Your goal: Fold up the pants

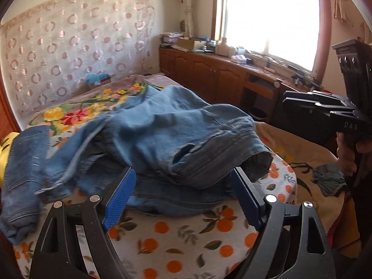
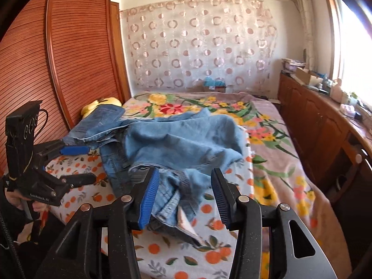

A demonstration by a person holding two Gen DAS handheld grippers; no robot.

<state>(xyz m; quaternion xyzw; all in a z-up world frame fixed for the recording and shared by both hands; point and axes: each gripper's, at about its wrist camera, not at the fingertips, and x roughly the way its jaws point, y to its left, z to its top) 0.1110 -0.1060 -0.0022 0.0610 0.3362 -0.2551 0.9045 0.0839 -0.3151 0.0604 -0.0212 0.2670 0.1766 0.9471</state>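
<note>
Bed (image 2: 267, 153) bears jeans (image 2: 176, 144); both grippers (image 2: 184, 197) level, parted.

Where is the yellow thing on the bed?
In the right wrist view, the yellow thing lies at the bed's left edge beside the brown wardrobe, just behind the far end of the jeans.

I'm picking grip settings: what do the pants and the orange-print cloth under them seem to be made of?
Pants: apparently blue denim, matte and faded, with stitched seams and thick hems. Orange-print cloth: probably a soft, slightly fuzzy printed blanket or sheet; the exact fibre is unclear.
</note>
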